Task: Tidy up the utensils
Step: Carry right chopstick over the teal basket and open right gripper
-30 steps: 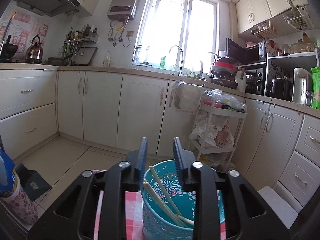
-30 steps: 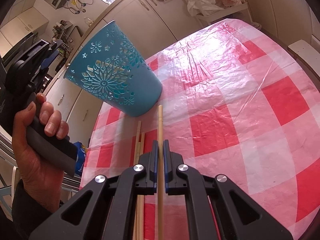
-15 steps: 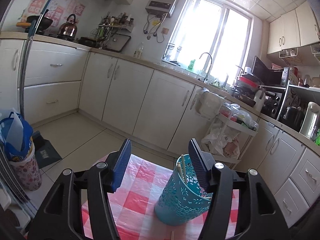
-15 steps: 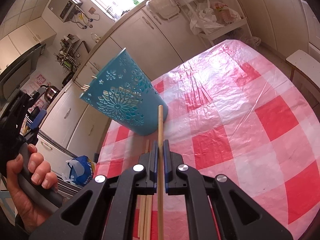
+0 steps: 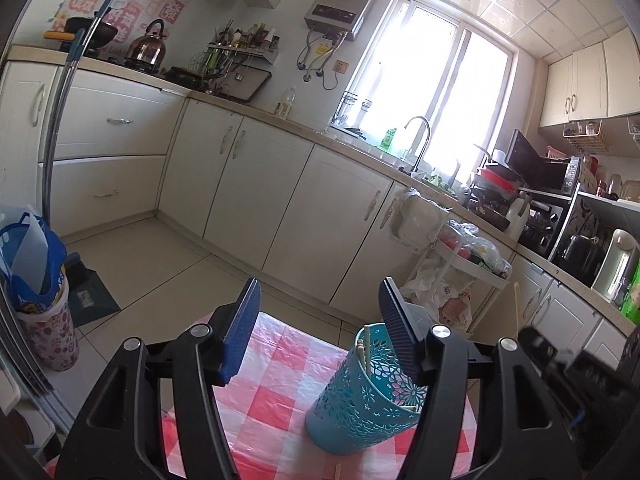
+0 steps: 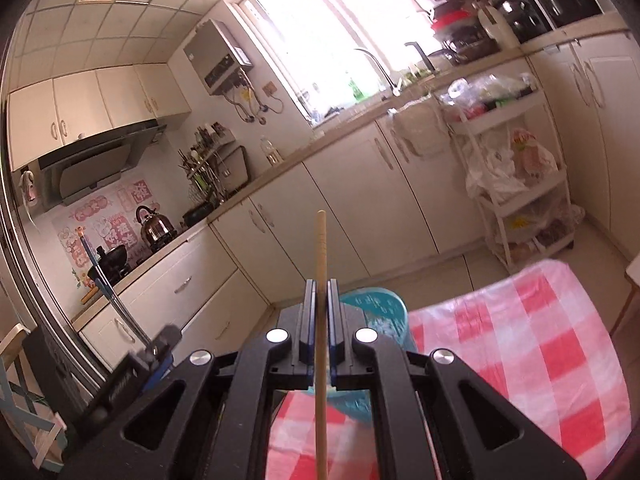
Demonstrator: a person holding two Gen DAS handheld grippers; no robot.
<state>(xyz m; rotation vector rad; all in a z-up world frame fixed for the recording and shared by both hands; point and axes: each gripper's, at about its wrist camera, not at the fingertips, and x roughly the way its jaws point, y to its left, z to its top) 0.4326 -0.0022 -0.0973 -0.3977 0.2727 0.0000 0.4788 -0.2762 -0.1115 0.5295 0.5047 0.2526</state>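
A teal cut-out cup (image 5: pixel 360 404) stands on the red-checked tablecloth (image 5: pixel 272 400) with chopsticks (image 5: pixel 362 350) inside it. My left gripper (image 5: pixel 320 292) is open with nothing between its pads; the cup sits beyond it, partly behind the right finger. My right gripper (image 6: pixel 320 286) is shut on a single wooden chopstick (image 6: pixel 321 248), which sticks out forward between the pads. The cup (image 6: pixel 376 308) shows just below and past those fingers. In the left wrist view the held chopstick (image 5: pixel 516 304) rises at the right, above the blurred right gripper.
Another chopstick (image 5: pixel 338 472) lies on the cloth near the bottom edge. A white trolley (image 5: pixel 468 264) with bags stands by the cabinets beyond the table. A blue bag (image 5: pixel 32 264) and a mop pole (image 5: pixel 60 120) stand at the left.
My left gripper has opened, let go of the cup and drawn back; the cup now stands on the cloth. My right gripper has lifted the chopstick off the table to above the cup.
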